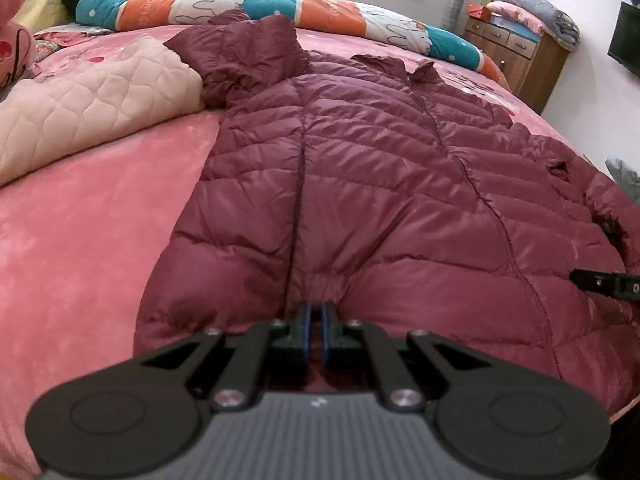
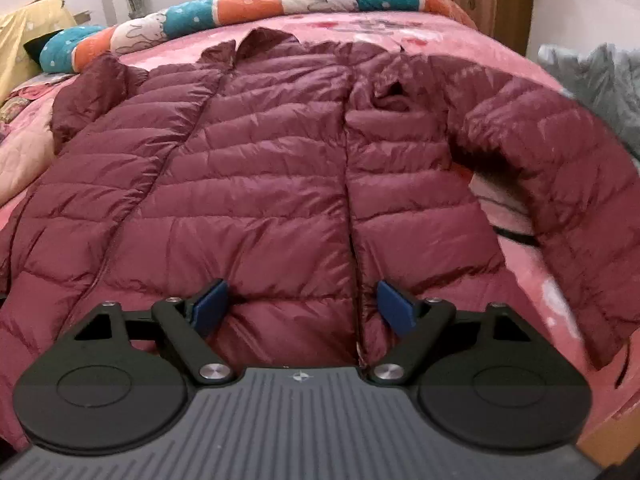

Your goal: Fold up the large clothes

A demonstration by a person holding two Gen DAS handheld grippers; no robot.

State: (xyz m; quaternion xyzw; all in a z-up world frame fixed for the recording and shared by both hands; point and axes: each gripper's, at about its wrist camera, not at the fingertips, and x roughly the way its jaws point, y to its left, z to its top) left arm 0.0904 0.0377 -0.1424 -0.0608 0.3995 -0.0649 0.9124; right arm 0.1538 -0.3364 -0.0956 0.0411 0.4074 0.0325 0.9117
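The maroon quilted down jacket (image 2: 256, 184) lies spread flat, front up, on the pink plush bed cover (image 1: 88, 248); its glossy, slick shell is stitched into puffy horizontal channels, and a zip seam runs down the middle. One padded sleeve (image 2: 560, 184) curves outward and down in the right wrist view, while the other sleeve is bunched near the collar in the left wrist view. Along the far side of the bed lies a long rolled blanket in teal, orange and white with rabbit prints (image 1: 280, 8). A pale pink quilted pad with curved stitching (image 1: 92, 96) sits crumpled just beside the jacket's shoulder. A brown wooden chest of drawers (image 1: 516, 52) stands beyond the bed. The left gripper (image 1: 316, 320) has its black fingers pressed together on a pinch of the jacket's hem fabric. The right gripper (image 2: 308, 308) holds its blue-padded fingers spread wide over the hem, grasping nothing.
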